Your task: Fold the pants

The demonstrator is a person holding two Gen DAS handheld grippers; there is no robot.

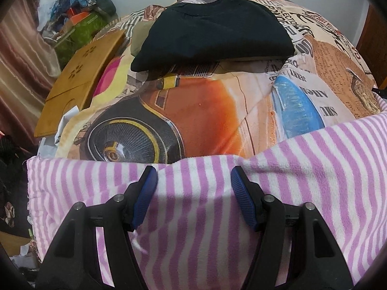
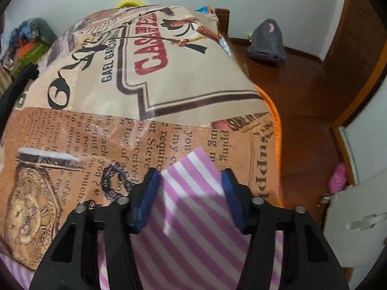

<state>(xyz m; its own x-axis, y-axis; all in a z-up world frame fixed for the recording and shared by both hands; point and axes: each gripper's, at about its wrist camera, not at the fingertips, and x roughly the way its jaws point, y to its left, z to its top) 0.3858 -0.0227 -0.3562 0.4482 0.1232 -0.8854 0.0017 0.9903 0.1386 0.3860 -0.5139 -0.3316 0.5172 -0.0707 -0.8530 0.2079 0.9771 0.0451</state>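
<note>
Left gripper [image 1: 193, 183]: the 2 blue-padded fingers [image 1: 145, 193] are seen spread apart above the striped pants [image 1: 302, 169]; nothing is clamped, and contact with the cloth cannot be told.

Right gripper [image 2: 189, 183]: the 2 fingers [image 2: 147, 198] are set narrower, with a pointed corner of the pants [image 2: 191, 193] lying between them. The left pad is seen at the cloth's edge; whether the fabric is pinched cannot be told.

Pants: pink-and-white striped fleece, spread across the near edge of the bed, on top of the printed blanket [image 1: 205, 111].

Blanket: a vintage car, newspaper text and poster lettering are shown on it; the bed is covered by it to the far end.

Black garment [image 1: 212, 31]: folded, laid on the blanket well beyond the pants.

Wooden board [image 1: 79, 77]: resting at the bed's left side.

Pile of clothes [image 1: 82, 17]: heaped against the far wall, left.

Floor [image 2: 302, 91]: dark red wood, right of the bed, with a grey bag [image 2: 267, 41] near the wall.
</note>
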